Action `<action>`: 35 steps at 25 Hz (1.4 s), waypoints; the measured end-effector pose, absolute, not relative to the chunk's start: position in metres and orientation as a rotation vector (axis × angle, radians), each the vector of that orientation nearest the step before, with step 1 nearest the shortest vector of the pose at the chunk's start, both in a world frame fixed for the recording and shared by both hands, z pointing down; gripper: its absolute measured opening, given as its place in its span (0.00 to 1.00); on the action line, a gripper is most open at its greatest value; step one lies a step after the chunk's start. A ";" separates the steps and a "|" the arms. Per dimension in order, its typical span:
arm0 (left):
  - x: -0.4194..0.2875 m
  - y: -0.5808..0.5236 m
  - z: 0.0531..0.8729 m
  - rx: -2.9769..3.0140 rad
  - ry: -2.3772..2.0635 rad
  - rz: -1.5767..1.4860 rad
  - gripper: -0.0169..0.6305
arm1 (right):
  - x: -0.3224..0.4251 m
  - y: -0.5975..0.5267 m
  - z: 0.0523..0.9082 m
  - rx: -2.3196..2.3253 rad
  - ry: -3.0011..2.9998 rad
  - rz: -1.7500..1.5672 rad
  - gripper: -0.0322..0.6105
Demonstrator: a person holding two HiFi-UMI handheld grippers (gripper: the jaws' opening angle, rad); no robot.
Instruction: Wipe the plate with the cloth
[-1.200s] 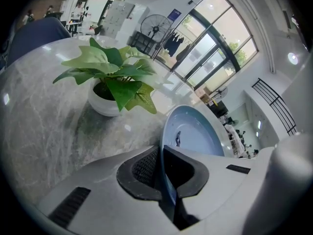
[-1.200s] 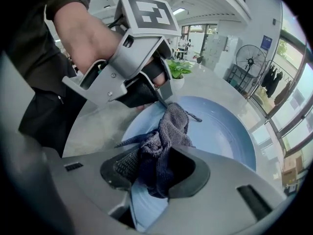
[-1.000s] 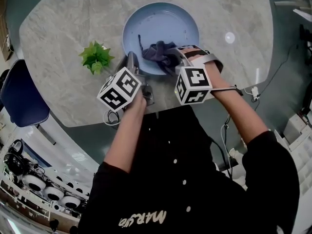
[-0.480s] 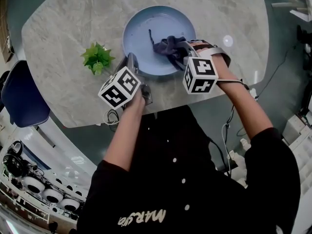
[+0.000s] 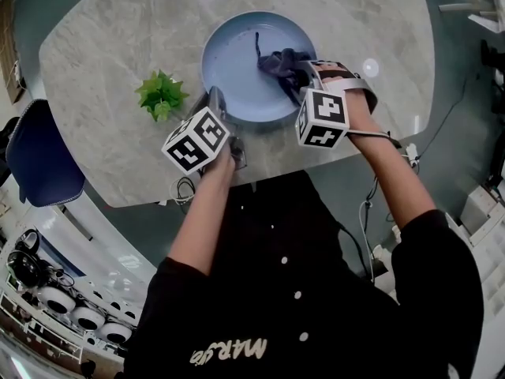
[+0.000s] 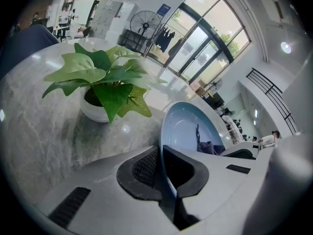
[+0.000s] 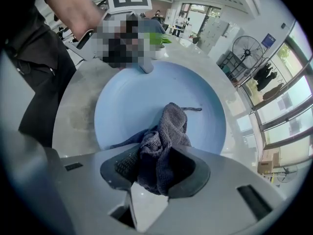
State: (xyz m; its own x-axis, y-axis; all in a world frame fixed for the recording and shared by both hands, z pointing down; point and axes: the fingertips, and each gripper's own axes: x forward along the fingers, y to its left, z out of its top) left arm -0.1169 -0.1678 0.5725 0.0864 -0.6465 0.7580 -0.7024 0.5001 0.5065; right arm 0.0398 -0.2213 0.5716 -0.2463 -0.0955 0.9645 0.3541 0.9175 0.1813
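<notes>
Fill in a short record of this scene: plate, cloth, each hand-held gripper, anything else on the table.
plate: light blue, on the marble table
cloth: dark, bunched, on the plate's right side
left hand-held gripper: shut on the plate's near rim
right hand-held gripper: shut on the cloth
other: small potted plant, left of the plate

The gripper (image 6: 162,174) has its jaws closed on the near rim of a blue plate (image 6: 185,127), and the rim's edge runs up between the two dark pads. A dark cloth (image 6: 209,146) lies bunched at the plate's far right, with one thin strand standing up from it. Left of the plate, on the grey marbled bench (image 6: 39,131), stands a leafy green plant (image 6: 105,77) in a white pot (image 6: 92,114).
</notes>
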 end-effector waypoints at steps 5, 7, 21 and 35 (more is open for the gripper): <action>-0.116 -0.169 0.573 1.197 -1.586 0.063 0.07 | 0.040 -0.221 0.572 -0.197 -1.765 -0.433 0.27; -0.116 -0.169 0.573 1.221 -1.578 0.091 0.07 | 0.038 -0.220 0.571 -0.190 -1.768 -0.440 0.27; -0.102 -0.160 0.528 1.459 -1.552 0.197 0.35 | 0.023 -0.224 0.497 0.061 -2.017 -0.337 0.27; -0.122 -0.151 0.284 2.102 -1.825 -0.073 0.05 | 0.046 -0.260 0.291 0.752 -2.607 -0.033 0.27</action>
State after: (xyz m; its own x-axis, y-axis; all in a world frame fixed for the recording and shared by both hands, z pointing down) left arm -0.1219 -0.1510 0.2844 0.1668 -0.9675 0.1902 -0.9491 -0.1052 0.2970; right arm 0.0465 -0.2596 0.2909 -0.7632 -0.5135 0.3921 -0.5034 0.8531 0.1374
